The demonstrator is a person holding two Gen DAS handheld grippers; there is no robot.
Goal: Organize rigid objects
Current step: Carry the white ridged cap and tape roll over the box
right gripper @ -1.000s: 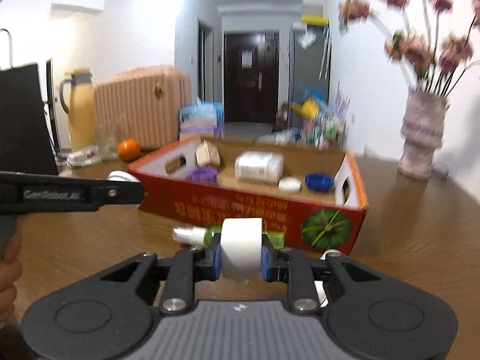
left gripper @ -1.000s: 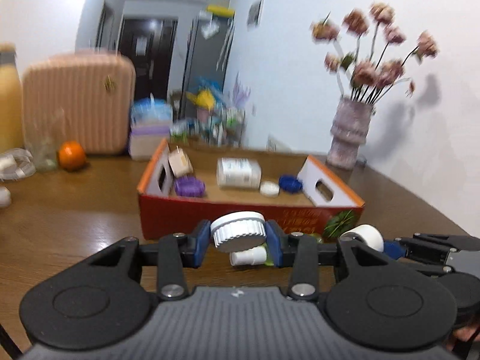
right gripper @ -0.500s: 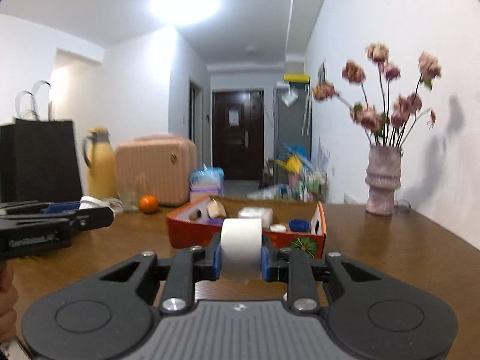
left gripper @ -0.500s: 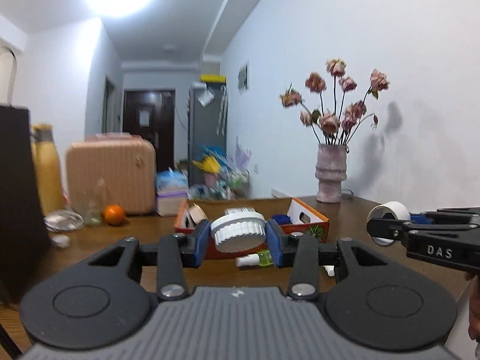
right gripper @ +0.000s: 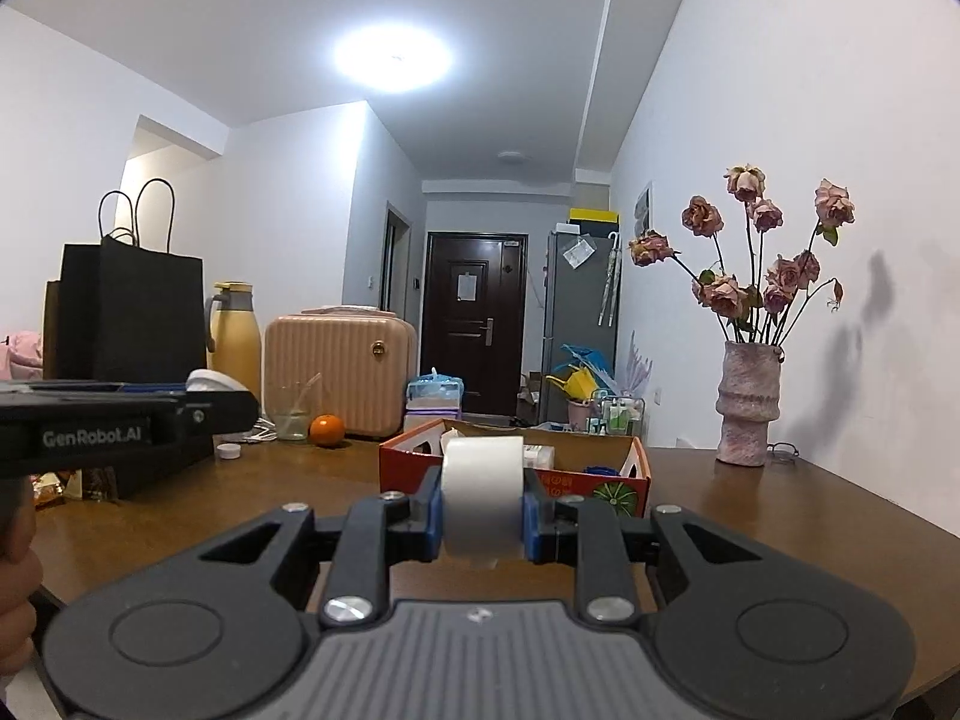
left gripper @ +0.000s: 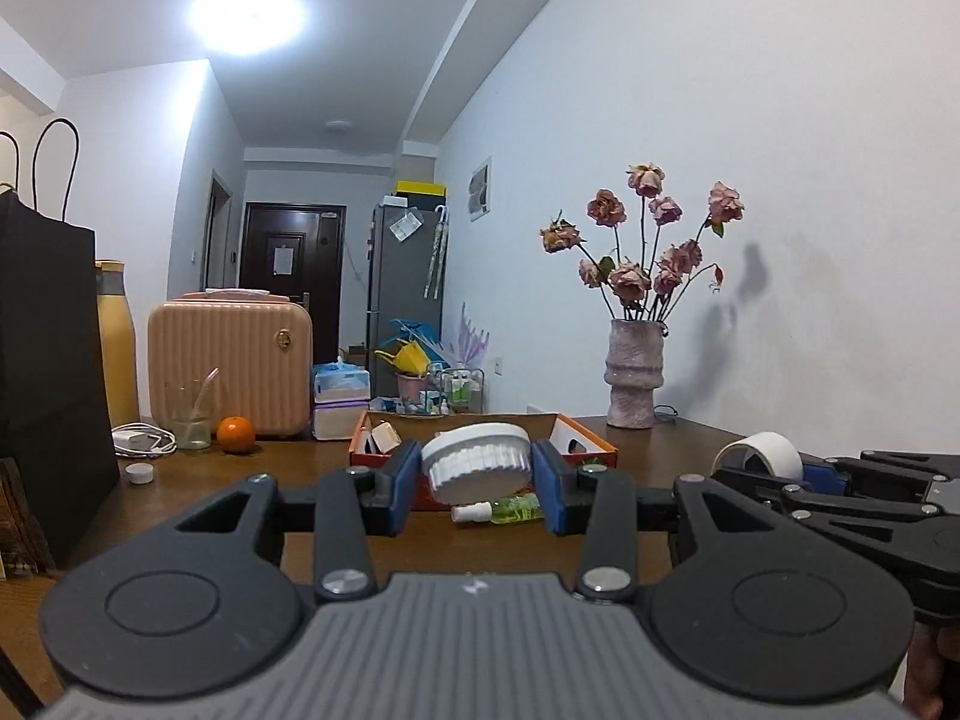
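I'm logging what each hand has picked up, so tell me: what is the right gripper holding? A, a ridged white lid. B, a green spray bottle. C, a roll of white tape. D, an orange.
C: in the right wrist view the right gripper has its blue pads pressed on both sides of a roll of white tape.
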